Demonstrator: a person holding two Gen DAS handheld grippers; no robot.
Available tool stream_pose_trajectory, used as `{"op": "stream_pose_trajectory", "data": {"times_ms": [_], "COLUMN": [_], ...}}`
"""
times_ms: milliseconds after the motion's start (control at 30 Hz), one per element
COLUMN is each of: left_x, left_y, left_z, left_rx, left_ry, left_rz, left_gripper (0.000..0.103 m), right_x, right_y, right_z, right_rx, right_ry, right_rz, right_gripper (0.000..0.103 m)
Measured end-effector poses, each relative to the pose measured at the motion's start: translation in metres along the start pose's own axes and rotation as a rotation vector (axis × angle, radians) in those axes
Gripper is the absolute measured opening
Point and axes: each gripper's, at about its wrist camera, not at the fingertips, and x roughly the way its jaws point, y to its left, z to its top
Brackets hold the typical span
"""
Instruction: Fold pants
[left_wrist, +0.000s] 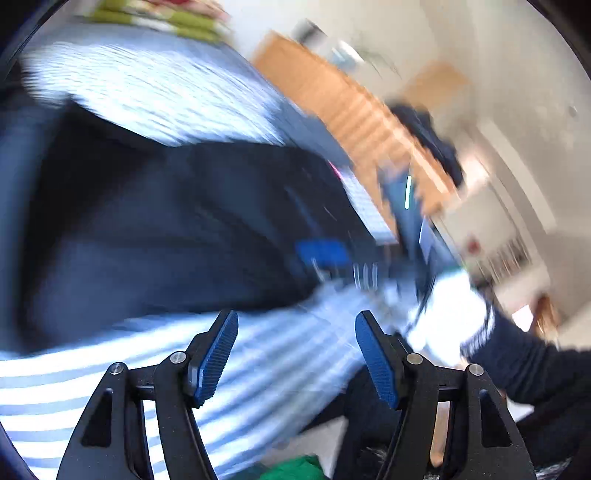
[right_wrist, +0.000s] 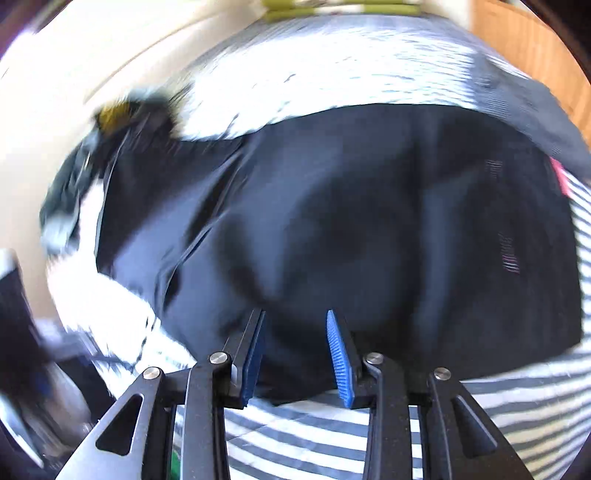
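Left gripper (left_wrist: 296, 354) jaws wide, empty | right gripper (right_wrist: 295, 350) jaws apart over dark pants (right_wrist: 351, 221) | striped bedsheet (right_wrist: 517, 406)

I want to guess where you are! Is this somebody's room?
Probably a bedroom at home. Dark pants lie spread on a striped bedcover, and wooden furniture stands beside the bed by a pale wall.

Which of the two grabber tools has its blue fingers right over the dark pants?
The right gripper: its open fingers frame the dark pants. The left gripper frames only striped bedding.
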Motion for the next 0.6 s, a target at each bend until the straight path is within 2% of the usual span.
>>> {"op": "stream_pose_trajectory", "data": {"times_ms": [33, 67, 133, 267, 333, 400, 467, 500, 567, 600], "left_x": [-0.020, -0.042, -0.076, -0.089, -0.078, -0.067, -0.056, -0.053, -0.053, -0.053], "left_y": [0.013, 0.035, 0.080, 0.150, 0.180, 0.205, 0.225, 0.228, 0.225, 0.222], "left_z": [-0.001, 0.005, 0.015, 0.038, 0.049, 0.056, 0.057, 0.057, 0.054, 0.053], "left_rx": [-0.010, -0.036, -0.122, -0.199, -0.223, -0.303, -0.388, -0.409, -0.393, -0.377], "left_ry": [-0.037, -0.088, -0.146, -0.137, -0.081, -0.050, -0.024, -0.027, -0.064, -0.066], "left_rz": [0.054, 0.143, 0.244, 0.339, 0.334, 0.313, 0.232, 0.203, 0.169, 0.185], "left_gripper": [0.075, 0.076, 0.084, 0.089, 0.094, 0.094, 0.094, 0.093, 0.076, 0.054], "right_x": [0.013, 0.021, 0.015, -0.010, -0.018, -0.023, -0.022, -0.020, -0.015, -0.011], "right_y": [0.002, 0.004, 0.009, 0.026, 0.041, 0.061, 0.084, 0.090, 0.106, 0.112], "right_z": [0.000, 0.001, 0.009, 0.031, 0.042, 0.056, 0.068, 0.072, 0.076, 0.082], "right_rx": [-0.019, -0.040, -0.058, -0.045, -0.062, -0.085, -0.097, -0.101, -0.118, -0.127], "right_ry": [0.048, 0.057, 0.047, -0.037, -0.074, -0.103, -0.114, -0.115, -0.121, -0.122], "right_rz": [-0.062, -0.111, -0.132, -0.042, -0.017, 0.021, 0.060, 0.070, 0.066, 0.062], "right_gripper": [0.031, 0.029, 0.029, 0.031, 0.031, 0.031, 0.031, 0.031, 0.031, 0.031]}}
